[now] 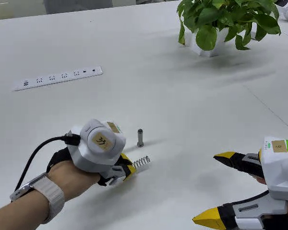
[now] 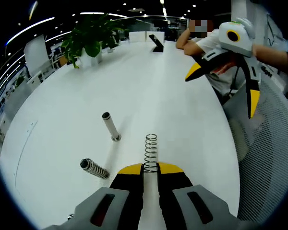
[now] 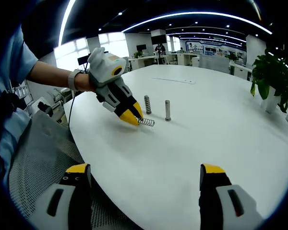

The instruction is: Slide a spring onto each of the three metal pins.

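My left gripper point(image 1: 129, 168) is shut on the near end of a small steel spring point(image 1: 140, 162), which lies almost flat just above the white table point(image 1: 182, 120). In the left gripper view the spring point(image 2: 150, 151) sticks out forward from the closed yellow tips. A bare metal pin point(image 1: 140, 137) stands upright just beyond the spring. Beside the bare pin point(image 2: 110, 126), a second pin point(image 2: 94, 168) wears a spring. My right gripper point(image 1: 212, 188) hangs open and holds nothing at the lower right, well away from the pins. It faces the left gripper point(image 3: 134, 117) and both pins point(image 3: 167, 110).
A white power strip point(image 1: 57, 77) lies at the far left of the table. A potted plant point(image 1: 221, 24) stands at the far right. A black cable point(image 1: 36, 155) trails from the left gripper. A grey mesh chair point(image 3: 38, 153) sits at the near table edge.
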A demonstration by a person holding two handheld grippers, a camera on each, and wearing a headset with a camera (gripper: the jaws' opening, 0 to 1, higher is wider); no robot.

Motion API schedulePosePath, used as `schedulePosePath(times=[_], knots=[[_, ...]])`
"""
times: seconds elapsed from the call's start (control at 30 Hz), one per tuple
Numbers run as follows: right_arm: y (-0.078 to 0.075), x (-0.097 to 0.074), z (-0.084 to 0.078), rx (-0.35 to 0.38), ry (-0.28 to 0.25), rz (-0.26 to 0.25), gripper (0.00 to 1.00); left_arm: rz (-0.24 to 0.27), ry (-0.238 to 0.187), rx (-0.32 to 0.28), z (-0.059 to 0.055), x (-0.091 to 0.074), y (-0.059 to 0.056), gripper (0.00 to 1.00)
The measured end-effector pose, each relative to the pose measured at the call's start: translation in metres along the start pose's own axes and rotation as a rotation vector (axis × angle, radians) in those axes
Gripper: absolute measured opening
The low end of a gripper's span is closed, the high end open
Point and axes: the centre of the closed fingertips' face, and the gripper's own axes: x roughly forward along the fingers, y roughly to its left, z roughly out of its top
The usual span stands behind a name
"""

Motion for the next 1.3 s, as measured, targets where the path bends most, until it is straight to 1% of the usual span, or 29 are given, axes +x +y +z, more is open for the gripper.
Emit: schedulePosePath(times=[0.03,0.1,0.13,0.23,0.37,0.43,0.5,0.57,0.6,0.63,0.7,0.77,0.83,0.9,0.97,1.03,1.13,1.17,1.2,1.27,1.3], knots=[[0.001,0.001,0.002,-0.009,-0.001,0.004,0.95,0.002,-0.017,0.000,0.000,-0.005,-0.001,0.10],[0.003,0.003,0.004,-0.012,-0.005,0.010,0.94,0.007,-0.032,-0.005,0.000,-0.012,-0.005,0.10],[0.003,0.004,0.004,-0.009,-0.003,0.015,0.94,0.007,-0.046,-0.010,0.000,-0.017,-0.008,0.10],[0.007,0.008,0.004,-0.024,0.004,0.028,0.94,0.013,-0.063,-0.021,-0.005,-0.027,-0.013,0.10],[0.013,0.013,0.008,-0.039,0.007,0.046,0.93,0.032,-0.100,-0.061,-0.011,-0.042,-0.020,0.10],[0.015,0.015,0.010,-0.045,0.010,0.055,0.93,0.041,-0.110,-0.063,-0.015,-0.049,-0.023,0.10],[0.016,0.016,0.013,-0.048,0.011,0.062,0.92,0.047,-0.123,-0.075,-0.014,-0.055,-0.029,0.10],[0.018,0.017,0.017,-0.063,0.014,0.072,0.91,0.052,-0.131,-0.082,-0.019,-0.061,-0.030,0.10],[0.019,0.018,0.019,-0.067,0.017,0.081,0.90,0.059,-0.136,-0.083,-0.023,-0.063,-0.029,0.10],[0.019,0.018,0.020,-0.069,0.019,0.083,0.89,0.060,-0.137,-0.085,-0.024,-0.064,-0.029,0.10],[0.022,0.020,0.023,-0.082,0.025,0.096,0.87,0.066,-0.155,-0.095,-0.026,-0.069,-0.031,0.10],[0.027,0.022,0.030,-0.086,0.029,0.122,0.83,0.048,-0.182,-0.100,-0.027,-0.073,-0.037,0.10],[0.031,0.025,0.035,-0.099,0.023,0.135,0.81,0.044,-0.189,-0.096,-0.028,-0.073,-0.041,0.10],[0.037,0.028,0.040,-0.112,0.024,0.163,0.79,0.037,-0.191,-0.090,-0.030,-0.075,-0.043,0.10],[0.044,0.032,0.043,-0.140,0.040,0.194,0.76,0.027,-0.205,-0.085,-0.028,-0.078,-0.047,0.10],[0.048,0.036,0.045,-0.164,0.053,0.214,0.74,0.022,-0.215,-0.082,-0.026,-0.080,-0.049,0.10],[0.059,0.044,0.051,-0.202,0.066,0.263,0.70,0.011,-0.221,-0.058,-0.024,-0.081,-0.053,0.10],[0.061,0.046,0.053,-0.209,0.067,0.273,0.67,0.001,-0.220,-0.057,-0.024,-0.081,-0.054,0.10],[0.065,0.049,0.056,-0.218,0.068,0.294,0.64,-0.008,-0.223,-0.052,-0.024,-0.081,-0.056,0.10],[0.069,0.052,0.061,-0.223,0.062,0.318,0.55,-0.016,-0.226,-0.049,-0.023,-0.082,-0.058,0.10],[0.071,0.055,0.064,-0.220,0.062,0.336,0.52,-0.022,-0.231,-0.047,-0.022,-0.083,-0.059,0.10]])
